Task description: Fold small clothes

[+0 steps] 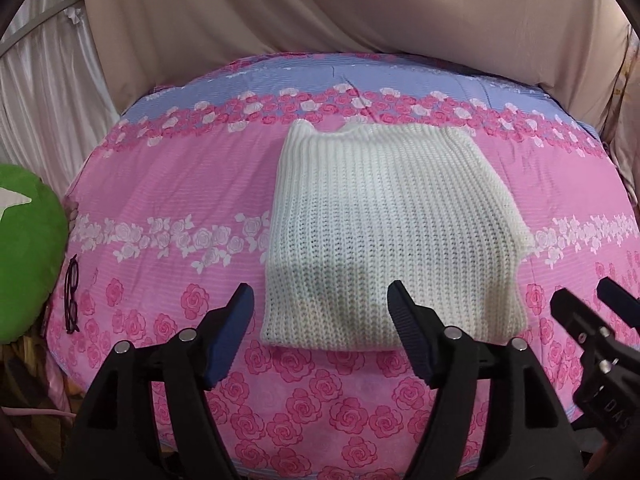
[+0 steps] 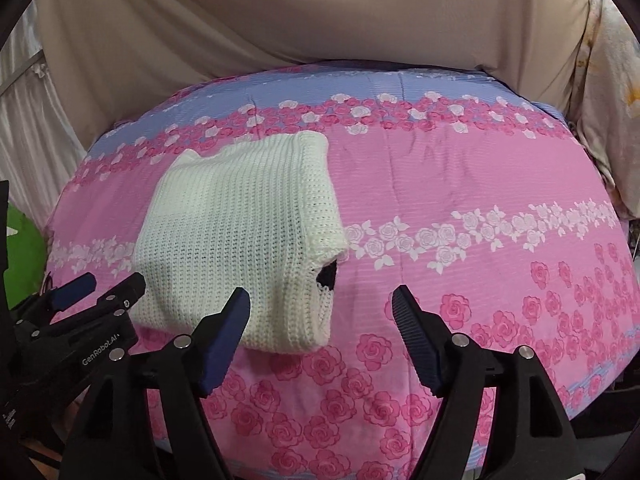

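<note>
A white ribbed knit garment (image 1: 384,224) lies folded into a rough rectangle on the pink rose-print bed cover (image 1: 168,184). My left gripper (image 1: 320,300) is open and empty, hovering just above the garment's near edge. In the right wrist view the garment (image 2: 240,232) sits left of centre, with a dark patch (image 2: 328,274) at its right fold. My right gripper (image 2: 320,304) is open and empty, over the garment's near right corner. Each gripper shows in the other's view, the right one (image 1: 592,300) at the right edge, the left one (image 2: 104,286) at the left.
A green cushion (image 1: 28,248) lies off the bed's left edge, with dark-framed glasses (image 1: 72,296) on the cover beside it. Beige draped cloth (image 1: 320,8) hangs behind the bed. A pale patterned cloth (image 2: 612,120) stands at the far right.
</note>
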A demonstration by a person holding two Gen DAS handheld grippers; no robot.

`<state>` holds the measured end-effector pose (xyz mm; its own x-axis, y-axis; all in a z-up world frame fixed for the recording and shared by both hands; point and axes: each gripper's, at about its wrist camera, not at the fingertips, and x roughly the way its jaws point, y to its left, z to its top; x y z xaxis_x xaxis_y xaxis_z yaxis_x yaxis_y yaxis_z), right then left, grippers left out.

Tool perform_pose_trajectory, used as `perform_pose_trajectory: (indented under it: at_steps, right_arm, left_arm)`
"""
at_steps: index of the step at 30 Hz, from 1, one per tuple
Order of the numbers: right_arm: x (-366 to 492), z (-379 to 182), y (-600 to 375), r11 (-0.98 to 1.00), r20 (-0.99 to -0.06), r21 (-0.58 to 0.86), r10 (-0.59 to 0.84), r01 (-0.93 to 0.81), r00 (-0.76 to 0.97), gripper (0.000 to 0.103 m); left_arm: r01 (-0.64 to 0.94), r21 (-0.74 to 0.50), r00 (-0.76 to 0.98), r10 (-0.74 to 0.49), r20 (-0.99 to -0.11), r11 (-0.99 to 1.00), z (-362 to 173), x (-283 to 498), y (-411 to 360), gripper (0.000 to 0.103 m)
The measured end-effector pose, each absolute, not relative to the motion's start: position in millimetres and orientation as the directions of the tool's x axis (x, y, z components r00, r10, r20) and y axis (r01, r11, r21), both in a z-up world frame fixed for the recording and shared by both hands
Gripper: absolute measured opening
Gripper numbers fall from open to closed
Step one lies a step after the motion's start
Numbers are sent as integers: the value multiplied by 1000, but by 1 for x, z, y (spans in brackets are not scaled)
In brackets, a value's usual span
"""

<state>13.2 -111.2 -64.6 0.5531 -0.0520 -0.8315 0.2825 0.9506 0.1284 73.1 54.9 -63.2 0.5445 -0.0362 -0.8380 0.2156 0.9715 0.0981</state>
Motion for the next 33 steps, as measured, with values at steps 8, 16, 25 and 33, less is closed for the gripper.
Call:
perform_pose_trajectory:
  at_steps: [8, 16, 25, 33]
  right_arm:
    - [22, -94, -123, 928, -858, 254, 84, 274, 508, 73]
    - [81, -131, -137, 893, -878, 343, 195, 290, 437, 78]
    - [85, -49, -111, 934, -760, 344, 218, 95, 613, 12]
    - [71, -110, -144, 899, -849, 362, 210, 246, 485, 22]
  left_arm:
    - [122, -143, 386, -179, -905, 982, -89, 96, 93, 81]
    - [6, -200, 246, -196, -949, 980, -137, 119, 121, 69]
    - [44, -133, 264, -140, -954, 990, -135, 123, 118, 68]
    - [54, -166, 327, -174, -929, 985, -103, 118, 112, 69]
